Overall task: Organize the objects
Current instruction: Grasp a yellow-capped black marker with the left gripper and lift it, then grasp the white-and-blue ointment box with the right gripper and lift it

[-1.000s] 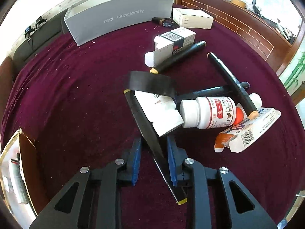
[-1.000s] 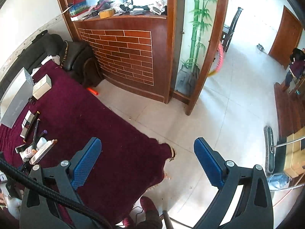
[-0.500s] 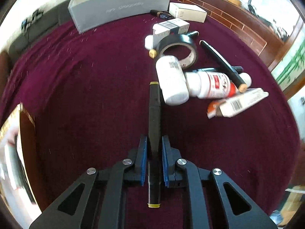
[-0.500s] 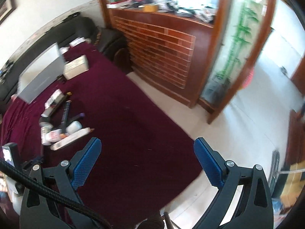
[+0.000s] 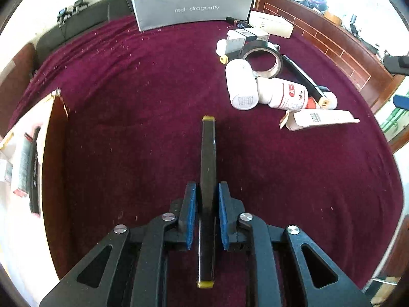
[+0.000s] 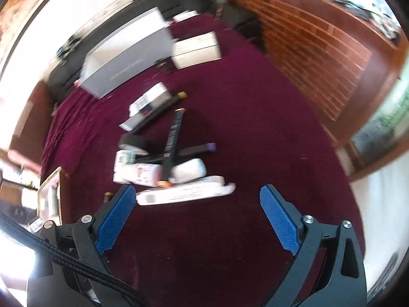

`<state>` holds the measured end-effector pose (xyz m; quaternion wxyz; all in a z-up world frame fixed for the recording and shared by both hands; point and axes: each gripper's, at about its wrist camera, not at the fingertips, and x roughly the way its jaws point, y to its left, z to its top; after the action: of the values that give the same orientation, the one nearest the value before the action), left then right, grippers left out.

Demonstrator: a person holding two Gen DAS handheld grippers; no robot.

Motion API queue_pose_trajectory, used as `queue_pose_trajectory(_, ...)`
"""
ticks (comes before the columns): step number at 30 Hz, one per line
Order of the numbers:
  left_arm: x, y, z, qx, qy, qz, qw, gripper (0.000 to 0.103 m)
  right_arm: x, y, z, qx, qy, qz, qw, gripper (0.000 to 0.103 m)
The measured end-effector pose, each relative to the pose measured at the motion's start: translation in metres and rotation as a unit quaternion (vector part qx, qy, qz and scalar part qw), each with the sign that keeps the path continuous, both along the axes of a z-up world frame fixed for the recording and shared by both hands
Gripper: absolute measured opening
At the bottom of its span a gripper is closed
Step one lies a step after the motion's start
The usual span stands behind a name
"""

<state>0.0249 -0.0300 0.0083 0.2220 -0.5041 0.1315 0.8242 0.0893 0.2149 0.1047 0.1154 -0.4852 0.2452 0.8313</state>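
Observation:
My left gripper (image 5: 207, 192) is shut on a black marker with yellow ends (image 5: 207, 158), held lengthwise above the maroon cloth (image 5: 127, 107). A pile lies to the right: black tape roll (image 5: 263, 57), two white bottles (image 5: 241, 87), a long white box (image 5: 319, 120), another black marker (image 5: 304, 79). My right gripper (image 6: 196, 204) is open and empty, above the cloth just short of the same pile, with the long white box (image 6: 184, 193) nearest its fingers. That view is blurred.
A grey "red dragonfly" box (image 5: 191, 5) stands at the back, a white box (image 5: 271, 24) beside it. An open cardboard box (image 5: 48, 140) with items sits at the left edge. A brick-faced wooden counter (image 6: 314, 51) borders the right side.
My left gripper closed on the marker, lifted it out of the pile and drew back left. My right gripper swung from the floor and doorway toward the pile.

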Motion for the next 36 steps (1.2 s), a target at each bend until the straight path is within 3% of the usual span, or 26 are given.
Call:
queue_pose_trajectory(2,-0.005,0.011,-0.003,-0.017,0.024,-0.002,0.9996,0.029,-0.007,-0.007,-0.003,-0.002,-0.002,0.022,1.000,0.099)
queue_pose_trajectory(4,-0.006,0.018,-0.004,-0.022,0.049,0.003,0.9986,0.032,-0.010,-0.010,-0.005,-0.002,-0.006,0.040,0.999,0.099)
queue_pose_trajectory(5,-0.005,0.016,-0.003,-0.020,0.048,0.005,0.9986,0.032,-0.011,-0.011,-0.006,-0.001,-0.007,0.049,0.999,0.099)
queue_pose_trajectory(7,-0.009,0.018,-0.001,-0.010,0.022,0.001,0.9997,0.012,-0.012,-0.011,-0.007,-0.006,-0.005,0.071,0.997,0.099)
queue_pose_trajectory(12,0.004,0.001,0.022,0.025,0.000,0.023,0.9994,0.011,-0.017,-0.021,-0.016,0.041,-0.017,0.171,0.984,0.099)
queue_pose_trajectory(14,0.007,-0.015,0.031,0.055,-0.015,0.046,0.9973,0.011,-0.018,-0.030,-0.016,0.071,-0.015,0.207,0.976,0.099)
queue_pose_trajectory(17,0.011,-0.036,0.043,0.087,-0.018,0.076,0.9931,0.012,-0.027,-0.043,-0.025,0.119,-0.017,0.240,0.963,0.099)
queue_pose_trajectory(19,0.014,-0.047,0.048,0.100,-0.016,0.089,0.9909,0.012,-0.037,-0.042,-0.039,0.126,-0.031,0.237,0.963,0.099)
queue_pose_trajectory(22,0.021,-0.066,0.051,0.114,-0.017,0.109,0.9874,0.012,-0.048,-0.032,-0.064,0.061,-0.058,0.225,0.971,0.096)
queue_pose_trajectory(23,0.023,-0.072,0.051,0.116,-0.018,0.115,0.9864,0.012,-0.048,-0.032,-0.073,0.015,-0.072,0.231,0.970,0.095)
queue_pose_trajectory(25,0.027,-0.080,0.051,0.118,-0.019,0.123,0.9852,0.012,-0.042,-0.039,-0.080,-0.061,-0.087,0.259,0.960,0.095)
queue_pose_trajectory(27,0.031,-0.088,0.049,0.122,-0.020,0.132,0.9835,0.012,-0.035,-0.047,-0.075,-0.082,-0.085,0.279,0.953,0.095)
queue_pose_trajectory(31,0.034,-0.088,0.039,0.119,-0.027,0.133,0.9836,0.012,-0.037,-0.054,-0.068,-0.021,-0.087,0.282,0.955,0.095)
queue_pose_trajectory(34,0.038,-0.069,0.023,0.094,-0.028,0.111,0.9890,0.012,-0.040,-0.072,-0.071,0.046,-0.095,0.300,0.948,0.095)
queue_pose_trajectory(36,0.042,-0.057,0.012,0.075,-0.032,0.100,0.9917,0.012,-0.042,-0.086,-0.074,0.100,-0.095,0.321,0.937,0.095)
